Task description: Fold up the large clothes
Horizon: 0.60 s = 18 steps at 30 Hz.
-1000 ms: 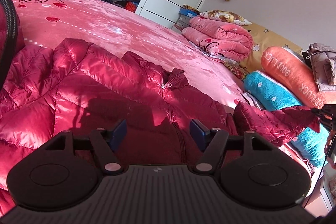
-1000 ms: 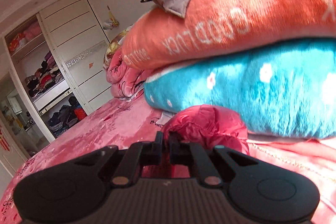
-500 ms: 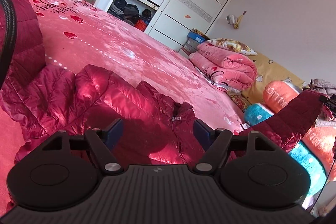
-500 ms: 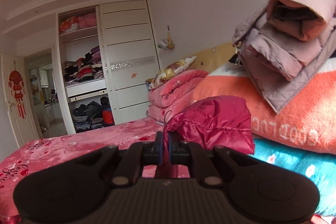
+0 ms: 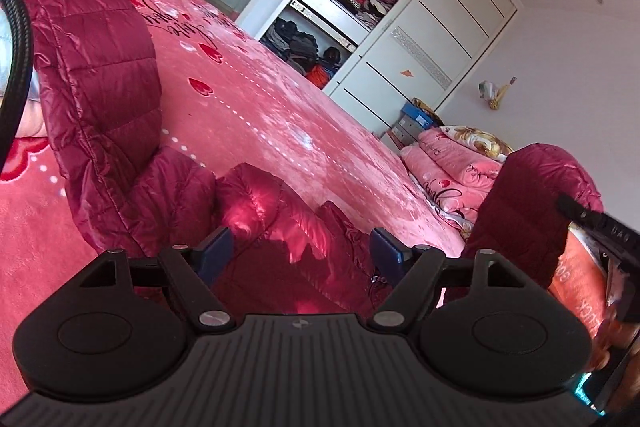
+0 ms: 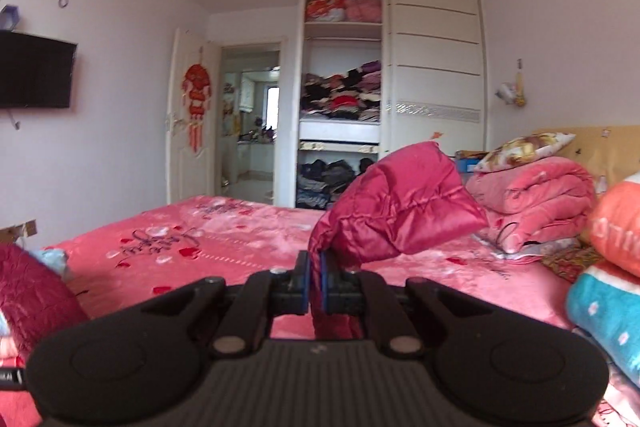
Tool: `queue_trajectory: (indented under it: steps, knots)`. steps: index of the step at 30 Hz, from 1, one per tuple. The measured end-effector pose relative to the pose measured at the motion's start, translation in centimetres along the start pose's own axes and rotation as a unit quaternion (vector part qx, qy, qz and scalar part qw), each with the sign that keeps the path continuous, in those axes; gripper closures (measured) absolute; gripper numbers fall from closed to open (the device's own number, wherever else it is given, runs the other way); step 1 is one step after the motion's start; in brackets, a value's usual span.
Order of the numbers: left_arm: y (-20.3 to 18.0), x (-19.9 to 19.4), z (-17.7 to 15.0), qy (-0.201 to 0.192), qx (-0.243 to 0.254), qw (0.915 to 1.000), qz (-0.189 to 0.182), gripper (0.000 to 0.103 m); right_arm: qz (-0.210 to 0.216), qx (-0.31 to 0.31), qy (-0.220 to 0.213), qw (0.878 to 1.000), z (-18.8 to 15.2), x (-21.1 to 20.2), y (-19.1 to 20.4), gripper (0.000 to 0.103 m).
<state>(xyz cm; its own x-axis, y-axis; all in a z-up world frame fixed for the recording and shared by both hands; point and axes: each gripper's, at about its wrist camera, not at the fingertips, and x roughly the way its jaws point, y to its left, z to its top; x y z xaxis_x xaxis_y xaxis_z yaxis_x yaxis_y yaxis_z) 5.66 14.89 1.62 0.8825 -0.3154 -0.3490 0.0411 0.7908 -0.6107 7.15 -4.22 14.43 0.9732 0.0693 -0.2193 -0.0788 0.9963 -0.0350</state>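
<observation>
The right gripper (image 6: 315, 277), fingers clamped on the jacket's sleeve (image 6: 400, 211), has swung it up off the bed (image 6: 224, 239); the left gripper (image 5: 298, 255) has just spread, empty, over the jacket (image 5: 288, 227) body.

Open wardrobe (image 6: 340, 99) stuffed with clothes, television (image 6: 34, 71) on wall, folded pink quilts (image 6: 532, 203) near headboard, orange (image 6: 618, 223) and teal (image 6: 608, 319) bolsters stacked.

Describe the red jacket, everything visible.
The jacket is a shiny, dark red quilted puffer with a front zip. Its body lies crumpled on the pink bedspread. One sleeve is lifted off the bed, its cuff pinched in the shut right gripper. The left gripper hangs open over the body.
</observation>
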Motion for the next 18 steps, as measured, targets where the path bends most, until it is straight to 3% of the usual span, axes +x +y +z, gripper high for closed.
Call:
queue_trajectory:
  steps: [9,12,18]
  knots:
    - [0.1,0.1,0.4,-0.008,-0.033,0.9994,0.007,0.011,0.086,-0.080,0.100,0.988,-8.8,6.3,9.5,0.101]
    - [-0.1,0.3,0.3,-0.008,-0.039,0.9992,0.010,0.011,0.095,-0.115,0.127,0.981,-12.0,7.2,12.3,0.101]
    - [-0.1,0.9,0.1,0.005,-0.053,0.9986,0.008,0.011,0.098,-0.142,0.161,0.972,-15.6,8.3,13.7,0.101]
